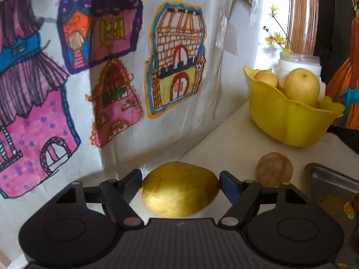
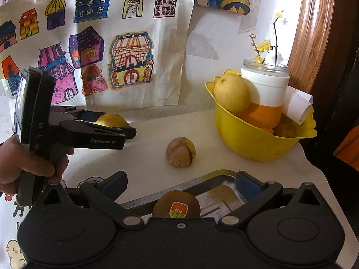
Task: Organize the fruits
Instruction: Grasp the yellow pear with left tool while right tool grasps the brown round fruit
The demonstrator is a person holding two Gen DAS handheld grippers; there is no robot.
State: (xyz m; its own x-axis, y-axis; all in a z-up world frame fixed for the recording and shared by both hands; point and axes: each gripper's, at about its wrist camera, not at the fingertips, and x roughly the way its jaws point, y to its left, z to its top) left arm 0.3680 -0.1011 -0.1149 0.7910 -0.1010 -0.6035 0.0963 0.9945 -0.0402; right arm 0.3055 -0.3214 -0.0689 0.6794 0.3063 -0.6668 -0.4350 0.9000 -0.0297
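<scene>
My left gripper (image 1: 180, 182) is shut on a yellow lemon-like fruit (image 1: 179, 189), held just above the white table near the drawing-covered wall. It also shows in the right wrist view (image 2: 116, 124), with the fruit (image 2: 112, 120) between its fingers. A brownish round fruit (image 2: 180, 152) lies on the table, also seen in the left wrist view (image 1: 274, 170). My right gripper (image 2: 179, 185) is open above a metal tray (image 2: 213, 180) with a stickered kiwi (image 2: 176, 205) lying between its fingers. A yellow bowl (image 2: 258, 143) at the right holds pale yellow fruits (image 2: 232, 92).
A white and orange jar (image 2: 264, 94) with a flower sprig stands in or behind the bowl. A paper roll (image 2: 298, 103) leans beside it. Children's house drawings (image 2: 125, 60) cover the wall behind. A wooden frame (image 2: 314, 33) stands at the right.
</scene>
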